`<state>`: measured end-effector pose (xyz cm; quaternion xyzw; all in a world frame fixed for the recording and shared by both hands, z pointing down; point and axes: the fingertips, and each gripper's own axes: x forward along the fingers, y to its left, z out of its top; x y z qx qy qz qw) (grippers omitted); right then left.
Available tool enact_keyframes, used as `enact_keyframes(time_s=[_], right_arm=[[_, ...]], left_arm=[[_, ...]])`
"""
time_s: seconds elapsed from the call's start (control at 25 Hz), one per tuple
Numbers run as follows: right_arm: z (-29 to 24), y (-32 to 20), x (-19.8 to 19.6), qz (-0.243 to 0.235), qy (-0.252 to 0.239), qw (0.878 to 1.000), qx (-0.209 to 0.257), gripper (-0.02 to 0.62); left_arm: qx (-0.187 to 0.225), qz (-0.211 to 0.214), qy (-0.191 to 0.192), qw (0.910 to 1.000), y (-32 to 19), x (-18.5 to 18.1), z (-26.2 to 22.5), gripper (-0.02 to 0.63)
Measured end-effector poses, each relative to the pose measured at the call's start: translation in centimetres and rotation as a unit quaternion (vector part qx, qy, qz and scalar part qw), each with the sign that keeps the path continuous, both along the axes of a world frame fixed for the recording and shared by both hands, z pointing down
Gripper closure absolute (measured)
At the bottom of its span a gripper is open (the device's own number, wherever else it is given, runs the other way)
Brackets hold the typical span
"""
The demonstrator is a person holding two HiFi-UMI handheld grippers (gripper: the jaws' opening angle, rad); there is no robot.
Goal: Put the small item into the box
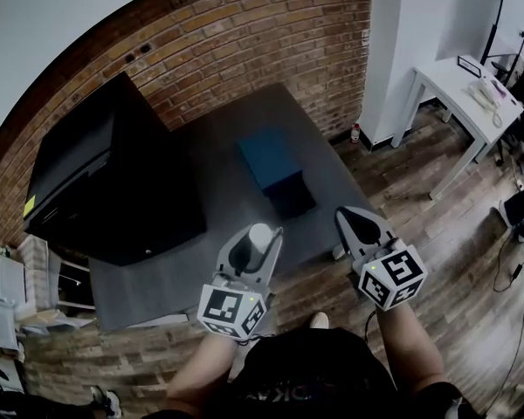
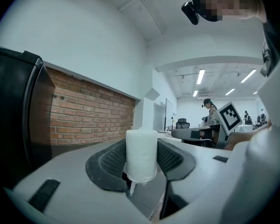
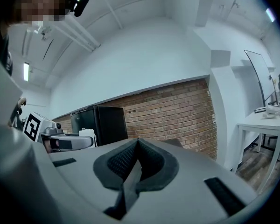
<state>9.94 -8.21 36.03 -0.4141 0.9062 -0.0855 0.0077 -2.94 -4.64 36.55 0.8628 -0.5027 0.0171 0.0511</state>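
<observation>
My left gripper (image 1: 256, 241) is shut on a small white cylinder (image 1: 259, 236), held upright between its black pads. In the left gripper view the white cylinder (image 2: 141, 154) stands squeezed between the pads, above the grey body. A blue box (image 1: 274, 167) sits on the grey table (image 1: 201, 173), beyond both grippers. My right gripper (image 1: 358, 223) hovers near the table's front right edge, shut with nothing in it. In the right gripper view its pads (image 3: 126, 164) meet in a line, and my right gripper (image 3: 137, 154) points up at the brick wall.
A large black cabinet (image 1: 105, 177) stands at the table's left. A brick wall (image 1: 244, 42) runs behind. A white desk (image 1: 472, 103) is at the far right on the wooden floor. The left gripper view shows a person (image 2: 210, 107) far off in the room.
</observation>
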Motion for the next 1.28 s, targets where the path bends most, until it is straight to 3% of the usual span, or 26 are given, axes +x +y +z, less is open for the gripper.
enact_keyframes(time_s=[0.56,1.28], right_arm=[[1.0,-2.2,1.3,-0.031,-0.009,0.999,-0.012,0.577],[3.8,-7.7,1.3,0.015,0.000,0.999,-0.050,0.577]], left_arm=[[-0.003,-0.028,-0.010,0.9996,-2.6,1.4,-0.1,0.399],[-0.062,0.024,0.000,0.9978,-10.3,1.6,5.3,0.399]])
